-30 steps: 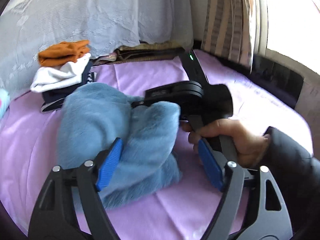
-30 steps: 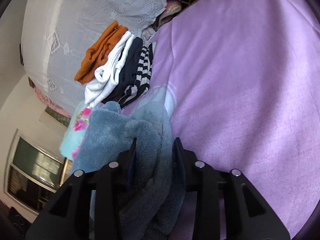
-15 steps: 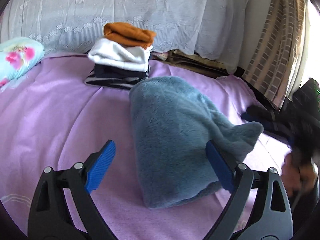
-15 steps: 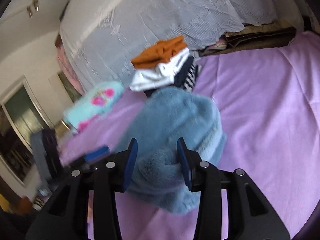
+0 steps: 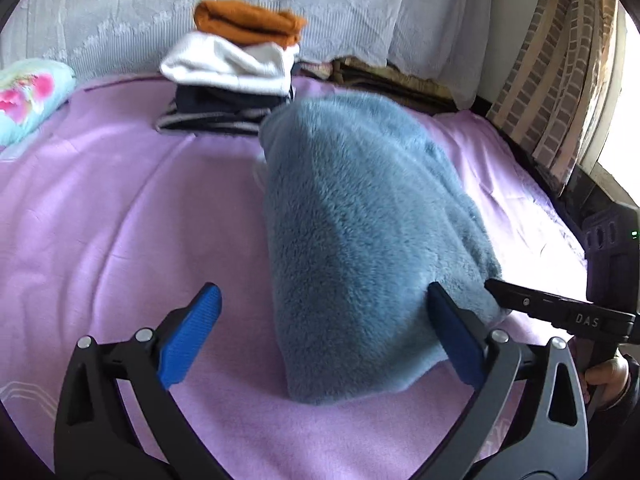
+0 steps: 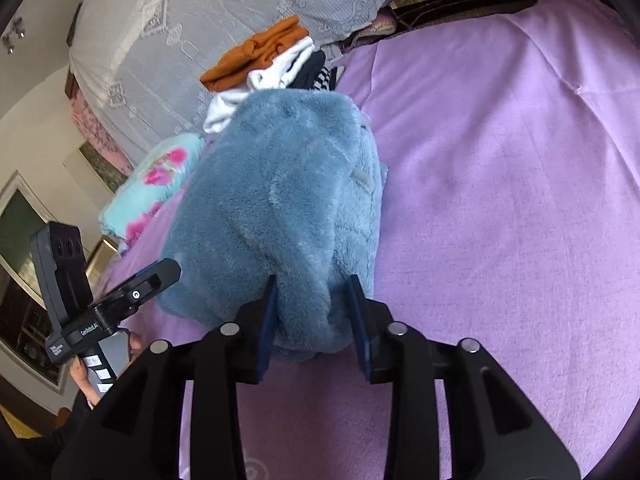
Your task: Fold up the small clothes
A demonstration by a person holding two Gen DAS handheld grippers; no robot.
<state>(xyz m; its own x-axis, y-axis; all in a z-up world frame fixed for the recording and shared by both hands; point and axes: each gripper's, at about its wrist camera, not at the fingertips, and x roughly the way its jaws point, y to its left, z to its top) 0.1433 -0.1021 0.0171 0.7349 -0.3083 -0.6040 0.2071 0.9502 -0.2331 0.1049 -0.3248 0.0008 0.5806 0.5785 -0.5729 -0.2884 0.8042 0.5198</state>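
My right gripper (image 6: 312, 312) is pinching the near end of the fluffy blue garment (image 5: 360, 232), its fingers having just been closing on the fleece. My left gripper (image 5: 320, 336) is spread wide, having just been opening, gripping nothing. The garment is lying folded on the purple bed (image 5: 120, 208), near the stack of folded clothes (image 5: 236, 68).

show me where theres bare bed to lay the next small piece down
Bare purple sheet lies left of the blue fleece, between the floral pillow and the left gripper. In the right wrist view, more lies right of the fleece. It is crowded at the clothes stack and where the right gripper holds the fleece.
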